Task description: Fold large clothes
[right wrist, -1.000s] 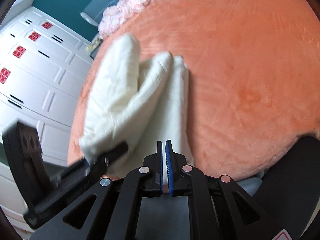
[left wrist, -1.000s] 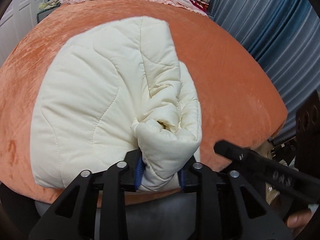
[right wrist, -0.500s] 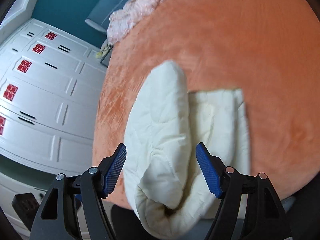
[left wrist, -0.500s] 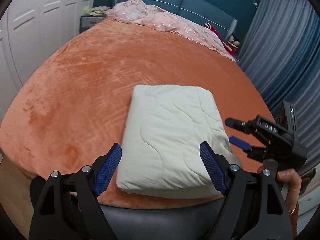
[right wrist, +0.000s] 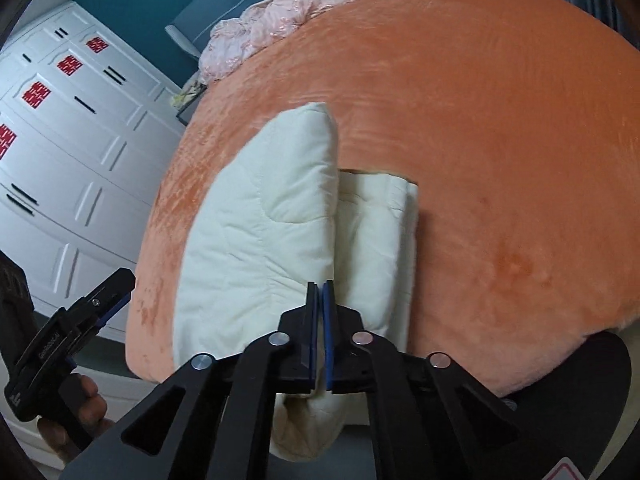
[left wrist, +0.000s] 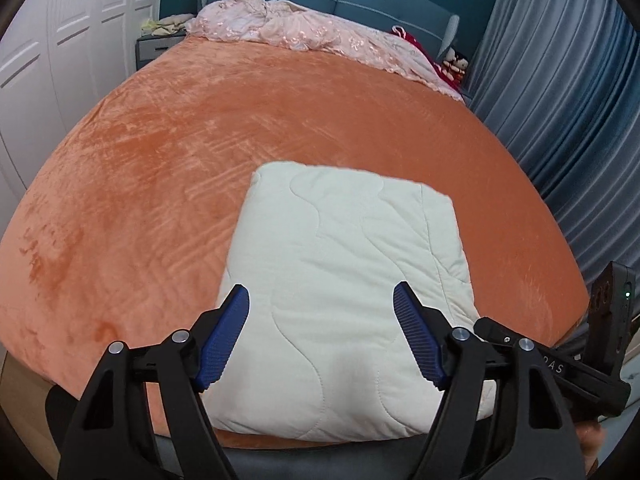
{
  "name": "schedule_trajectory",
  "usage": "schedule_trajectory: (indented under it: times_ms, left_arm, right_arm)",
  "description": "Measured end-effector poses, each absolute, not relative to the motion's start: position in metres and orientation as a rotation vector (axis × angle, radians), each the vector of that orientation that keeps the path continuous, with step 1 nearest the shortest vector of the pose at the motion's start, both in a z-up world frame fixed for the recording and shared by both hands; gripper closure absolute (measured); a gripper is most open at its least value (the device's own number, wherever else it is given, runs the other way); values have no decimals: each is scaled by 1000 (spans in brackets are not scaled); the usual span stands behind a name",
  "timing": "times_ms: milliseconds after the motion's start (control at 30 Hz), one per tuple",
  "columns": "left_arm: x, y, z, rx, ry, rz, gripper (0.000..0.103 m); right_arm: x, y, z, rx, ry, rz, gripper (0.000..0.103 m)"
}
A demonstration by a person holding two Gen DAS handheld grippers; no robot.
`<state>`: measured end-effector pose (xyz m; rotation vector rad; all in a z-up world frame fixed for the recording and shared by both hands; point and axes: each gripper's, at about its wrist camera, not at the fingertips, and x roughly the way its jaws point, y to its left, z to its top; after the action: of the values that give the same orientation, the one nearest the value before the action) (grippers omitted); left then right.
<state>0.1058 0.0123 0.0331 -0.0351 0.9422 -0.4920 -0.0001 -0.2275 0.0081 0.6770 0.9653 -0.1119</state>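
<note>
1. Our left gripper (left wrist: pixel 320 332) stands wide, its ribbed blue pads (left wrist: pixel 226 340) apart above the jacket (left wrist: pixel 344 280), clasping nothing; its jaws have just narrowed slightly.
2. The jacket, cream and quilted with wavy stitching, lies folded into a puffy rectangle just ahead of both tools on the plush orange blanket (left wrist: pixel 160 160).
3. Our right gripper (right wrist: pixel 320 304) has just snapped closed, pads together over the jacket's thick rolled edge; whether fabric is pinched we cannot tell.
4. Crumpled pink bedding (left wrist: pixel 304 28) lies far ahead.
</note>
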Motion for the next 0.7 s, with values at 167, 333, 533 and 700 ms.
schedule_trajectory:
  times_ms: [167, 333, 533, 700]
  left_arm:
    - [96, -9, 4, 22, 990, -472, 34]
    - [91, -16, -5, 46, 1000, -464, 34]
    - [90, -16, -4, 38, 1009, -455, 34]
    - [91, -8, 0, 31, 1004, -436, 34]
  right_arm:
    - [-6, -231, -2, 747, 940, -69, 101]
    - [-6, -235, 20, 822, 851, 6, 60]
    - [17, -209, 13, 769, 934, 30, 51]
    - [23, -196, 11, 750, 936, 61, 86]
